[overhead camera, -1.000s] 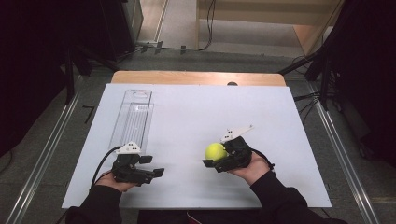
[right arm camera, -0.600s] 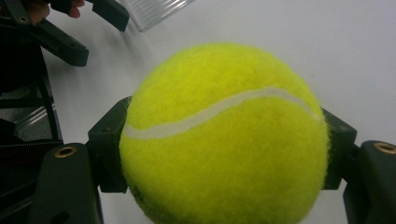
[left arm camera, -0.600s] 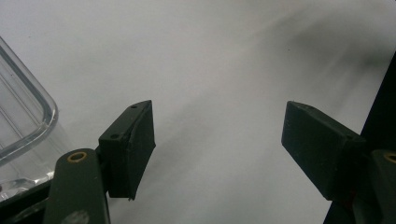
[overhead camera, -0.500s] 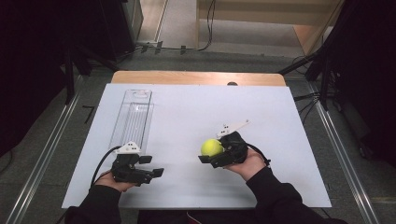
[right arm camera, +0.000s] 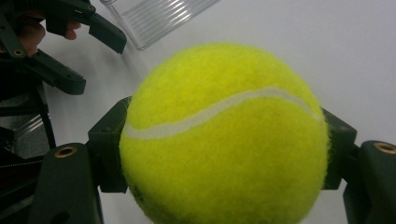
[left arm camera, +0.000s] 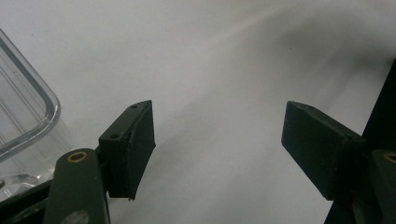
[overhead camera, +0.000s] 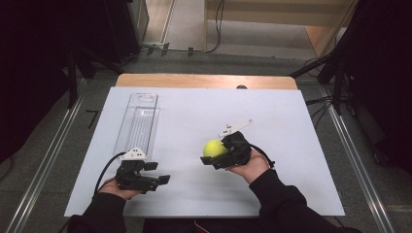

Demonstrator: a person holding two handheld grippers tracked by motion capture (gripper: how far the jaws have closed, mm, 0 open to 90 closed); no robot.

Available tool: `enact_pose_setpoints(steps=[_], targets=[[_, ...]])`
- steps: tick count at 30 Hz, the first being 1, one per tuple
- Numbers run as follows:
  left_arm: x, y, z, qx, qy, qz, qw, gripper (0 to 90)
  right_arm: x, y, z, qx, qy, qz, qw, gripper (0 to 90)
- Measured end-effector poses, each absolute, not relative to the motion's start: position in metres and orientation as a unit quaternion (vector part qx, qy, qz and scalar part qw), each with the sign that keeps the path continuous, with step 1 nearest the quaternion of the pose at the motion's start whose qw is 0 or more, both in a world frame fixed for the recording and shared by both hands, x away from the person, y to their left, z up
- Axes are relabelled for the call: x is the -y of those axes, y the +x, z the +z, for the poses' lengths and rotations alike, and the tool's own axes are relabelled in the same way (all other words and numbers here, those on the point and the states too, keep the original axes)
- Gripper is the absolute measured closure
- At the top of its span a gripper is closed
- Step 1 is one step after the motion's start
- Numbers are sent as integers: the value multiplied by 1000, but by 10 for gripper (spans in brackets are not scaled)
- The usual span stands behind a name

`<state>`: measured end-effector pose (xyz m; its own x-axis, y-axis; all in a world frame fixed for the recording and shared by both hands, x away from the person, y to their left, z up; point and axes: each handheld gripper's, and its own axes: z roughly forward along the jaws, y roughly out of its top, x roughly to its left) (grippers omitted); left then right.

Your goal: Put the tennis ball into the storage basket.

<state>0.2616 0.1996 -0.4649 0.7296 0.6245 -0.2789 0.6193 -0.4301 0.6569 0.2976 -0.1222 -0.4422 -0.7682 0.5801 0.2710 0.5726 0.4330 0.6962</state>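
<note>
The right gripper (overhead camera: 212,158) is clenched on a yellow tennis ball (overhead camera: 214,147), one black jaw pressed against each side of it, and in the right gripper view the ball (right arm camera: 224,135) bulges out well past both jaws, its white seam curving across the front. The ball is held up off the white sheet (overhead camera: 286,126) that covers the counter (overhead camera: 204,80), and it sits to the right of the clear plastic container (overhead camera: 138,121), well apart from it and nearer the person than the container's far end. The person's right hand (overhead camera: 250,167) wraps the gripper body from behind, with a dark sleeve (overhead camera: 282,204) trailing back to the near edge. The left gripper (overhead camera: 163,179) is released, its jaws spread wide with nothing but bare white sheet (left arm camera: 215,70) between them in the left gripper view. It rests low, just past the near end of the clear container, whose rounded corner (left arm camera: 28,107) shows right beside one jaw; whether that jaw touches the plastic I cannot tell. The left hand (overhead camera: 116,187) holds it from underneath, a black cable (overhead camera: 104,170) looping away from it. From the right gripper view the left gripper (right arm camera: 70,51) shows beyond the ball with its jaws apart, close to the ribbed end of the container (right arm camera: 159,16). The container lies lengthwise, its long sides running away from the person, on the left part of the sheet
</note>
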Motion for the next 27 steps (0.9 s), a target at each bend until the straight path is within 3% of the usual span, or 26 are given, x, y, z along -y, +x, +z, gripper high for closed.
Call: enact_pose_setpoints(steps=[27], targets=[[-200,262,-465,-367,846,3,387,265,86,317,-430,-848,329,415,6,237]])
